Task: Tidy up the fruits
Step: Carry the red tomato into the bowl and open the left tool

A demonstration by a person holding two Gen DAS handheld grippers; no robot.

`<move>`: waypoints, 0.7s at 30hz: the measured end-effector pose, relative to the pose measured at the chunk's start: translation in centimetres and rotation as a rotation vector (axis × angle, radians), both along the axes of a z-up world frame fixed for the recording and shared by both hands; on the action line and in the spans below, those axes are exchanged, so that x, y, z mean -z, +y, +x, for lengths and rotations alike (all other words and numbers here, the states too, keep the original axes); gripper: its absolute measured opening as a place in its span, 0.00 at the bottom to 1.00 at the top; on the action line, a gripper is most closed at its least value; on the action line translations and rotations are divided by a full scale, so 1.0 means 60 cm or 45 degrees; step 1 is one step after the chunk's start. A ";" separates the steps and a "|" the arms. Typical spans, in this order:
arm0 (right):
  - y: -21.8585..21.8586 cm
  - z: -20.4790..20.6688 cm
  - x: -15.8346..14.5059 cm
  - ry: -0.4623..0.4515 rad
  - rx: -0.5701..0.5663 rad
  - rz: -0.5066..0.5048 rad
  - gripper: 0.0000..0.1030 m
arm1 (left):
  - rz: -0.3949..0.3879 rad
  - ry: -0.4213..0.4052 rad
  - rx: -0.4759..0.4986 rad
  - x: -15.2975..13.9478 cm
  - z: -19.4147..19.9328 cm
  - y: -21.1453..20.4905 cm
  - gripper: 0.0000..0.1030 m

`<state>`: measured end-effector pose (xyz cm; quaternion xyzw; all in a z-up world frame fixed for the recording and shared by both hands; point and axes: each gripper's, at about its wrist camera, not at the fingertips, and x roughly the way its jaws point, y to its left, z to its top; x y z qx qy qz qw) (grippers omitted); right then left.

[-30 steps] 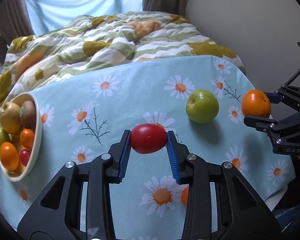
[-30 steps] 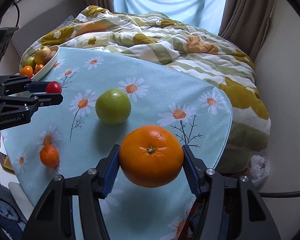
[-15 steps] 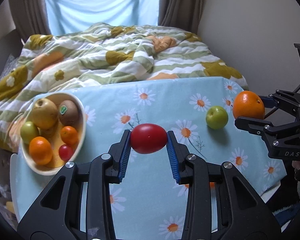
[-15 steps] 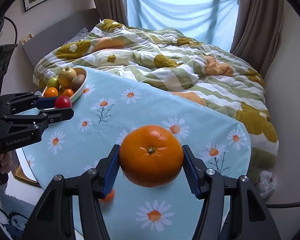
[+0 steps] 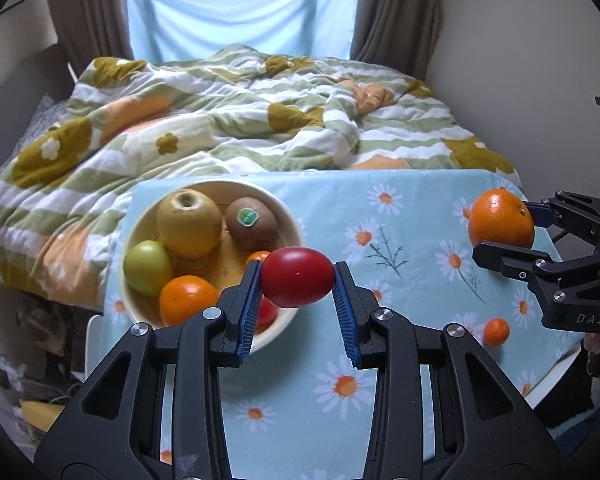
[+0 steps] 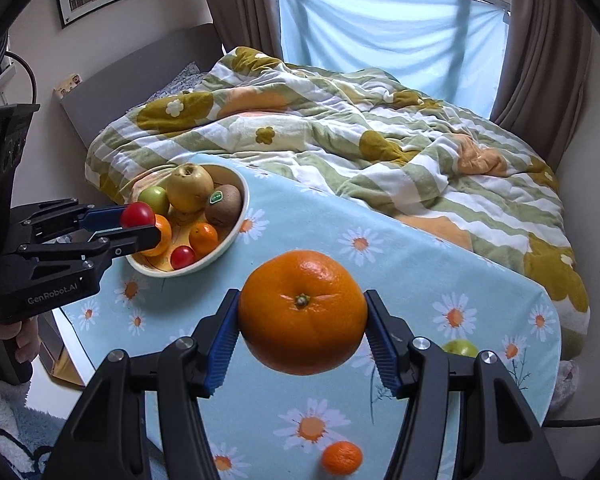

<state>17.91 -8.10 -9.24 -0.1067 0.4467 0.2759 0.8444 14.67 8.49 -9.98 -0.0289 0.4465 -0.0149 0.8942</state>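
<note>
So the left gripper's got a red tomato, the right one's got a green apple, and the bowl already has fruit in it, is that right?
Not quite. The right gripper is shut on a large orange, not a green apple, as the right wrist view shows; the green apple lies on the table behind it. The rest stands: the left gripper holds the red tomato, and the bowl already has fruit in it.

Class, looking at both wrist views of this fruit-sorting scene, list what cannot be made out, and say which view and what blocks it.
- Green apple: right wrist view, mostly hidden behind the right gripper; absent from the left wrist view.
- Small red fruit in the bowl: left wrist view, largely covered by the left gripper and its red tomato.
- Person's hand: right wrist view, cut off by the picture's edge.
</note>
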 end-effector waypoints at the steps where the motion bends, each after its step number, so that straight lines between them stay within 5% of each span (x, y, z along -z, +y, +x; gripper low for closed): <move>1: 0.012 0.001 0.001 0.001 0.000 -0.001 0.54 | 0.000 0.003 -0.004 0.003 0.000 0.013 0.40; 21: 0.173 0.019 0.038 0.037 0.048 -0.010 0.54 | 0.013 0.115 -0.021 0.084 0.009 0.204 0.40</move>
